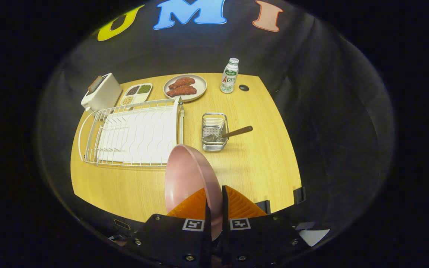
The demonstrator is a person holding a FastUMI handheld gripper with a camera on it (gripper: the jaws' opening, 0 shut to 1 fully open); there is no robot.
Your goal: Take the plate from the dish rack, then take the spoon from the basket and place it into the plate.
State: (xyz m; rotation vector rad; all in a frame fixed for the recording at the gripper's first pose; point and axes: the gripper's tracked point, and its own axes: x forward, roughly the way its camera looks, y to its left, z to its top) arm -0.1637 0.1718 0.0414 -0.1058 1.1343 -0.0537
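A pink plate (pixel 186 176) stands on edge between my fingers, raised above the wooden table (pixel 266 163). My gripper (pixel 214 199) is shut on its rim. Beyond the plate to the left lies the white wire dish rack (pixel 134 134), with nothing in it. A small metal basket (pixel 214 132) stands beyond the fingers, just right of the rack. A spoon (pixel 229 134) rests in the basket, its bowl inside and its brown handle leaning out to the right.
At the back of the table are a white toaster (pixel 102 92), a divided tray of grains (pixel 136 93), a plate of sausages (pixel 184 87) and a small white bottle (pixel 229 76). Bare tabletop lies right of the basket and ahead of the fingers.
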